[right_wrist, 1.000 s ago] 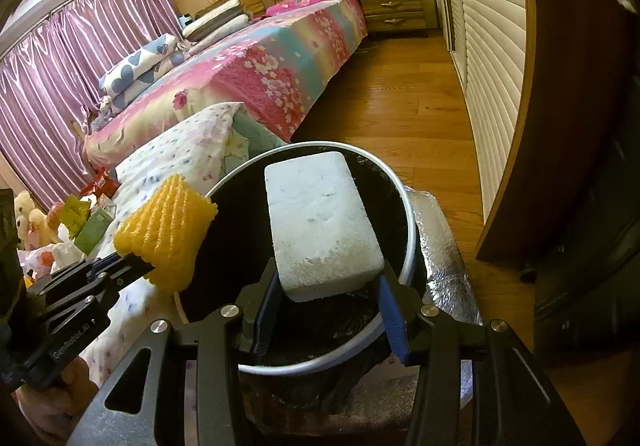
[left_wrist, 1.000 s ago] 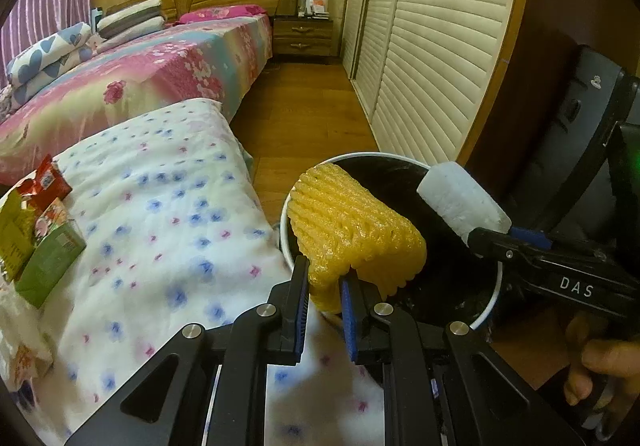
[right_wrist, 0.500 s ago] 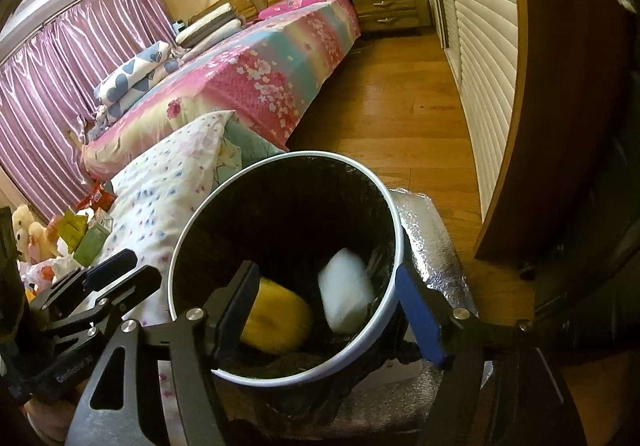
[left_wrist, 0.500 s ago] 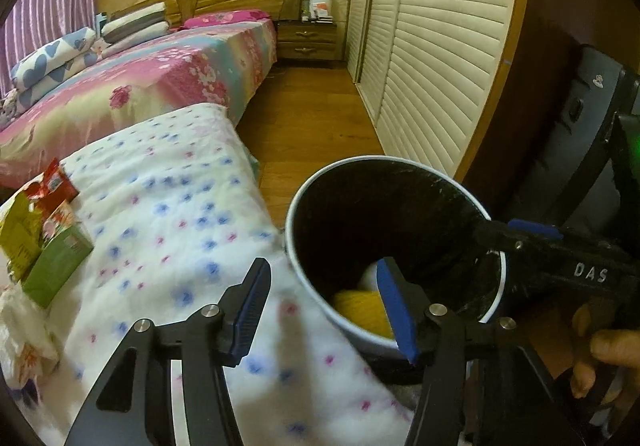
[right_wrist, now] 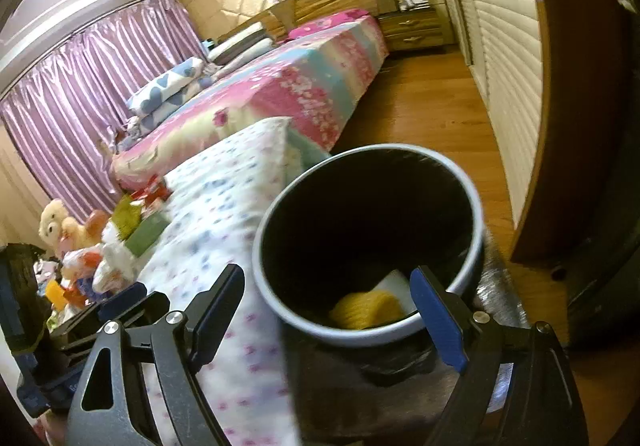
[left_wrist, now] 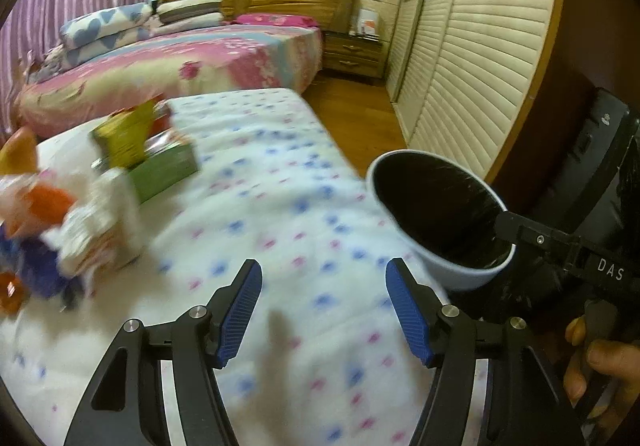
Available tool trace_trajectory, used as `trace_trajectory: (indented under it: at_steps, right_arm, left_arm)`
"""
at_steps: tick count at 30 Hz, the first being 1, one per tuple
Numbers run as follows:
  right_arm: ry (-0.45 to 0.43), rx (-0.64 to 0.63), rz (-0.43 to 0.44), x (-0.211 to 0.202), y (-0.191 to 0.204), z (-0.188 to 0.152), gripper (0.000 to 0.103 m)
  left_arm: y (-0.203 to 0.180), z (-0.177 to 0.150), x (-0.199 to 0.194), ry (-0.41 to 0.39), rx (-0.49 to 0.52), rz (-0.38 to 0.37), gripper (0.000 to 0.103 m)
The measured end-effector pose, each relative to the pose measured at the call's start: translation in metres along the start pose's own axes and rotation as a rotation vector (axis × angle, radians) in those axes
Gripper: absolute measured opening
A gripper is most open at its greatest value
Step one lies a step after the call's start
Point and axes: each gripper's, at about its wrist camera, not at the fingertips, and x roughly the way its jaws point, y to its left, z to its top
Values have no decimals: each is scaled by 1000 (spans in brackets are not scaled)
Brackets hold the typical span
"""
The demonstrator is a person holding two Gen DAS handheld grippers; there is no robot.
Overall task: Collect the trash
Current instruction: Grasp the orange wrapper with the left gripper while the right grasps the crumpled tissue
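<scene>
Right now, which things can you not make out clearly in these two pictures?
- Left view: the wrappers on the spotted cover are motion-blurred; print unreadable.
- Left view: the bin bottom is hidden by its own wall.
- Right view: the white block is mostly covered by the yellow foam and the bin rim.

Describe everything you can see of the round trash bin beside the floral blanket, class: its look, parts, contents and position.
The trash bin is a round, upright container with a pale grey-white rim and outer wall and a black, shiny interior that looks like a plastic liner. It stands right against the edge of the floral blanket, on a dark, crinkled surface. At its bottom lie a yellow foam net and a white foam block. Both open grippers hover near it; neither touches it.
</scene>
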Motion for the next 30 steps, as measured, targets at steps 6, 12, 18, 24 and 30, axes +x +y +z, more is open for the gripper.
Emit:
trace_trajectory:
  at_steps: [6,12,18,24,30]
  right_arm:
    - [21,-32,54,6,34,-13,86]
    - [53,-77,106,16,67,-25,86]
    - [82,-125,158,28,101,-38,86]
    - [104,-166,194,37,131,-47,86]
    - [125,-192,234,48,157,-50,86]
  left_arm:
    - [40,-22,-34,-3,-93,53,64]
    - [72,-36,-68,-24,-161,119,64]
    - [101,-46,-94,-52,-213,182,64]
    - [125,-62,-112,-60,-269,236,64]
    - [148,-69,-127,-64,-333,274,64]
